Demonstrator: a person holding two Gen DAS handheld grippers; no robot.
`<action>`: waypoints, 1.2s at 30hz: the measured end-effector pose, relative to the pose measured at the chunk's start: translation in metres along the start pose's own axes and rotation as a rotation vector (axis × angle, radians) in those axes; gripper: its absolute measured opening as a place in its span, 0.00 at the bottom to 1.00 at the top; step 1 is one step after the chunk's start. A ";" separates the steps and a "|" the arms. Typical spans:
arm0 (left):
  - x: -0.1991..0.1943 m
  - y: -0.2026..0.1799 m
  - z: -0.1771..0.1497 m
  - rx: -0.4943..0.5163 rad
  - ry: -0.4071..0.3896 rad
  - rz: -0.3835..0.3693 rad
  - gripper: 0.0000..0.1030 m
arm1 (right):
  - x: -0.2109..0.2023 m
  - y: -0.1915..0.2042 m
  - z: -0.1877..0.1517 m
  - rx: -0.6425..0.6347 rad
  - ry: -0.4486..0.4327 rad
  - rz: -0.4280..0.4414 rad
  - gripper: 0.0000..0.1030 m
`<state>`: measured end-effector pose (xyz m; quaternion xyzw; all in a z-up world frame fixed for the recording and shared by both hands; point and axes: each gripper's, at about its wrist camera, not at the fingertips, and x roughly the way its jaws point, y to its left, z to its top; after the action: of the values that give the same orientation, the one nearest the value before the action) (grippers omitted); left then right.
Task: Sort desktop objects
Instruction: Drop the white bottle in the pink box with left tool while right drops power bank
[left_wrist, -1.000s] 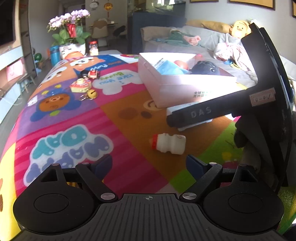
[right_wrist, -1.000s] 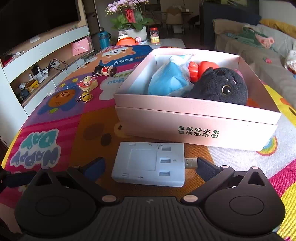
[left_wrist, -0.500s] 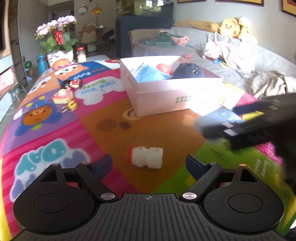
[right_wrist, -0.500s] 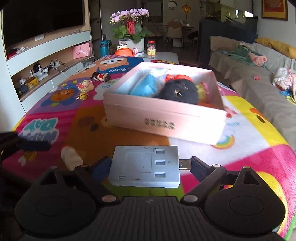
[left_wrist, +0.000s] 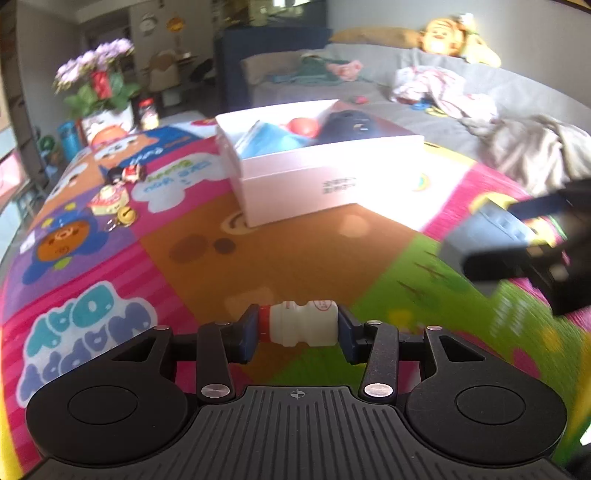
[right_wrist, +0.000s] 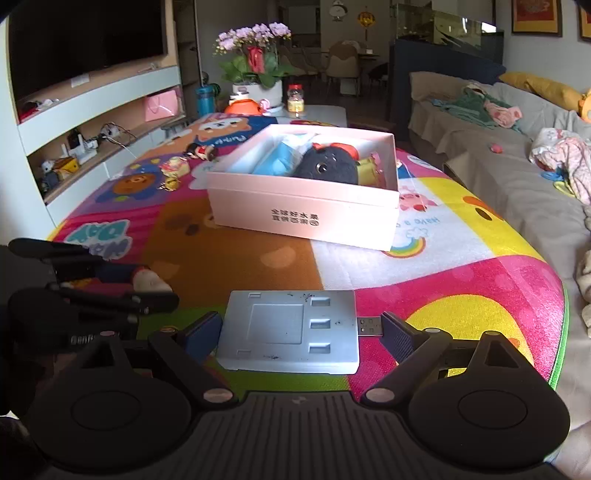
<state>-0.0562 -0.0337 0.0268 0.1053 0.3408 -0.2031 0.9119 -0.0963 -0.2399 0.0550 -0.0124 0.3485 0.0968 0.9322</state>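
Note:
A small white bottle (left_wrist: 299, 326) with a red cap lies sideways between the fingers of my left gripper (left_wrist: 297, 334), whose jaws are closing with the pads pressed on its cap and base. My right gripper (right_wrist: 301, 328) is shut on a flat grey-blue USB device (right_wrist: 291, 325), one pad on its left edge and the other on the plug, above the mat's green and pink patches. The pink box (right_wrist: 303, 218) stands mid-mat and holds a black plush, a blue item and a red one. From the right wrist view the left gripper (right_wrist: 122, 291) is at the left.
Small figurines (left_wrist: 110, 195) and a gold bell (left_wrist: 125, 216) lie at the far left of the colourful play mat (left_wrist: 258, 258). A flower pot (right_wrist: 258, 88) stands at the far end. A grey sofa (right_wrist: 517, 177) with clothes runs along the right edge.
My left gripper moved up to the lying bottle and shut on it. The right gripper carried the USB device back and right, away from the pink box.

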 end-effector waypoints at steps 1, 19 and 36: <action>-0.006 -0.002 -0.002 0.008 -0.004 -0.008 0.46 | -0.004 0.000 0.000 -0.003 -0.007 0.007 0.89; 0.019 0.013 0.119 0.010 -0.266 0.078 0.73 | -0.030 -0.019 0.002 0.033 -0.091 -0.039 0.89; -0.007 0.084 0.017 -0.239 -0.058 0.112 0.94 | 0.024 -0.031 0.184 -0.067 -0.312 -0.080 0.92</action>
<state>-0.0138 0.0382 0.0490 0.0087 0.3297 -0.1126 0.9373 0.0464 -0.2491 0.1767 -0.0423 0.1955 0.0721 0.9771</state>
